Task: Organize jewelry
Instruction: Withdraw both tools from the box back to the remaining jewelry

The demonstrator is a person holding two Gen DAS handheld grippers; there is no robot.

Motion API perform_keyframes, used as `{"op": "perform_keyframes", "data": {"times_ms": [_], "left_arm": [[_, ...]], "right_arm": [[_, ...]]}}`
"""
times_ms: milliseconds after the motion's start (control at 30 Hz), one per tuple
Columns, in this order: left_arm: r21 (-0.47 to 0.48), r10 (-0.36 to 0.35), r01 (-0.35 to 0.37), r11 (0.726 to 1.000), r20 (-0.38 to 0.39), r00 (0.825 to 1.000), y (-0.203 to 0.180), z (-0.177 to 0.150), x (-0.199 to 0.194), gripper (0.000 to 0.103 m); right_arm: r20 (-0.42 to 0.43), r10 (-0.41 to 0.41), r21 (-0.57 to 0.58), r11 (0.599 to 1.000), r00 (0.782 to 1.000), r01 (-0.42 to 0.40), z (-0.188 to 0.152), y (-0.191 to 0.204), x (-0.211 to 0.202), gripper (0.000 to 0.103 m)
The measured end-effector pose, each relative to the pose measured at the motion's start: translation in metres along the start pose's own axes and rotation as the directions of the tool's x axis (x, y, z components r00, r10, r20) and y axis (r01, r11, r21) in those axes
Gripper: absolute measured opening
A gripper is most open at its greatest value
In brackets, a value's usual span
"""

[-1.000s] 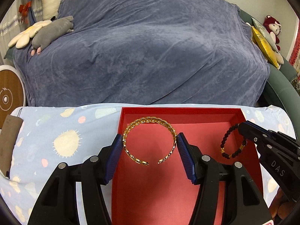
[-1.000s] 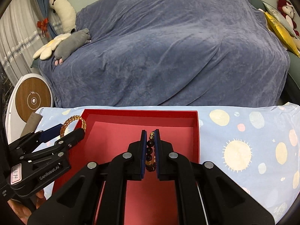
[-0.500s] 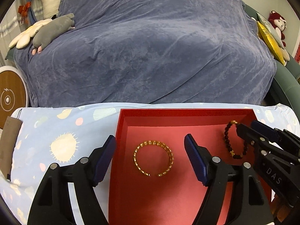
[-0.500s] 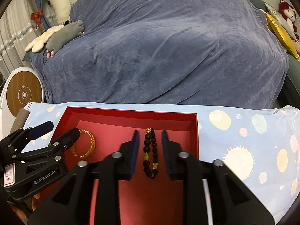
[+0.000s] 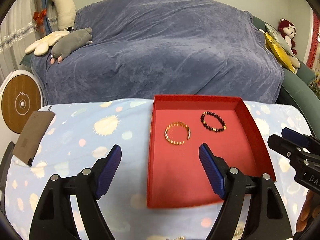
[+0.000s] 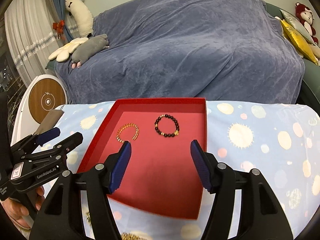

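my left claw (image 5: 160, 152) and right claw (image 6: 160, 147), jaws just opened wide and empty, have backed off; gold chain cuff (image 5: 177, 133) and dark beaded bracelet (image 5: 213, 121) lie released in the red tray (image 5: 200, 190).

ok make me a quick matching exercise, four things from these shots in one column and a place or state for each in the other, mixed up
Things:
1. gold cuff bracelet
2. black bead bracelet
3. left gripper
4. grey plush toy

Places or states:
A. lying on the blue sofa cover
B. in the red tray, on its right side
C. jaws open, nothing between them
D. in the red tray, left of the other bracelet

Pairs: 1-D, 2-B, 3-C, 4-A
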State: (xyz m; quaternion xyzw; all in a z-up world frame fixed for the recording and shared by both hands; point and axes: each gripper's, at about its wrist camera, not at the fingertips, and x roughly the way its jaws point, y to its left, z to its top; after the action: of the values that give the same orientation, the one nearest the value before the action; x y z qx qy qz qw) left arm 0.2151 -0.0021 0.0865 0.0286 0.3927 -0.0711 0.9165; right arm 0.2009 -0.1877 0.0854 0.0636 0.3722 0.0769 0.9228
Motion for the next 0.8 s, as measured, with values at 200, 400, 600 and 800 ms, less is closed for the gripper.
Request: {"op": "perform_keyframes", "data": {"times_ms": [200,400,600,800], "left_arm": [[-0.02,-0.019,0.018,1.0,-0.037,0.999,0.014,-0.066,-0.035,0.078],[-0.037,-0.02,0.017,0.999,-0.071,0.997,0.02,-0.119,-0.051,0.078],[-0.06,-0.002,-0.004,0.998,-0.088,0.996,0.029,-0.148,-0.053,0.078],[-0.044,0.005,-0.011,0.999,-0.132,0.991,0.032,-0.161,-0.04,0.078]], "right_arm": [[-0.032,-0.007,-0.018,1.0,0.999,0.006,-0.065,0.007,-0.041,0.061],[-0.069,0.006,0.021,1.0,0.998,-0.005,-0.119,0.011,-0.056,0.061],[-0.125,0.037,0.018,0.999,0.991,-0.035,-0.15,0.028,-0.042,0.058],[-0.167,0.058,-0.02,0.998,0.984,-0.062,-0.162,0.05,-0.027,0.055]]}}
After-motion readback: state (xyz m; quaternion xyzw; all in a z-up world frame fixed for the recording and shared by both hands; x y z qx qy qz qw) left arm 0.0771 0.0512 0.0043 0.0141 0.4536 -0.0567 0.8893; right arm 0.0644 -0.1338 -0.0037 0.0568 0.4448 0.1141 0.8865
